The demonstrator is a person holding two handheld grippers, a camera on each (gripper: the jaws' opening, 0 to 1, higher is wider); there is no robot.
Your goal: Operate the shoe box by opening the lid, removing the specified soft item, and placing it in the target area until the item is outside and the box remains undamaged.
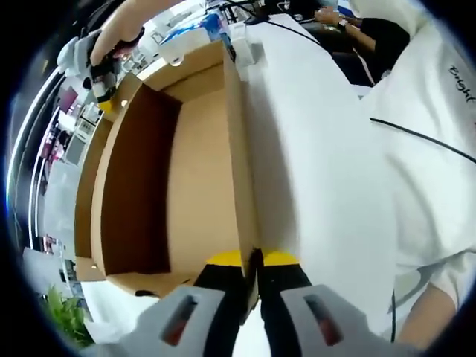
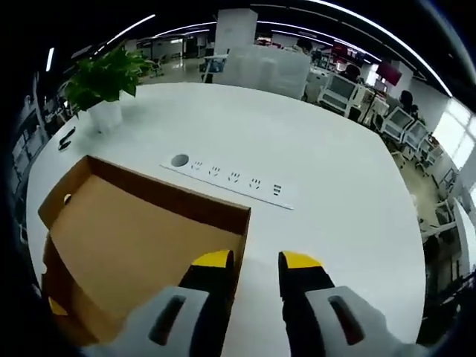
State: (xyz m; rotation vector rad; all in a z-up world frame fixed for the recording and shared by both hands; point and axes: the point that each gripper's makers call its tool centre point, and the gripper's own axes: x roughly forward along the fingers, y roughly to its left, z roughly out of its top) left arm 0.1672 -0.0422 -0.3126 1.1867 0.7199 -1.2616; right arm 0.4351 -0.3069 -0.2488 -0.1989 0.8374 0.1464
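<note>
Spreading wide under everything, the white counter (image 2: 327,186) carries an open brown cardboard shoe box (image 1: 197,178), lid off or folded back; which, I cannot tell. In the left gripper view the box runs from 6 toward 12 o'clock, and the part of its floor that shows looks bare; no soft item can be made out inside. The left gripper (image 1: 253,260) has its yellow-tipped fingers pinched together on the box's near side wall. The right gripper (image 2: 254,262) sits at the box corner, fingers apart, one inside the wall and one outside, not yet closed.

Thin cardboard: light, stiff along the folds, easily creased or torn at the corners. Best held low on a wall near a corner, with gentle pressure.

A potted green plant (image 2: 104,85) stands at 10 o'clock in the right gripper view. A recessed white socket strip (image 2: 230,178) lies just beyond the box.
</note>
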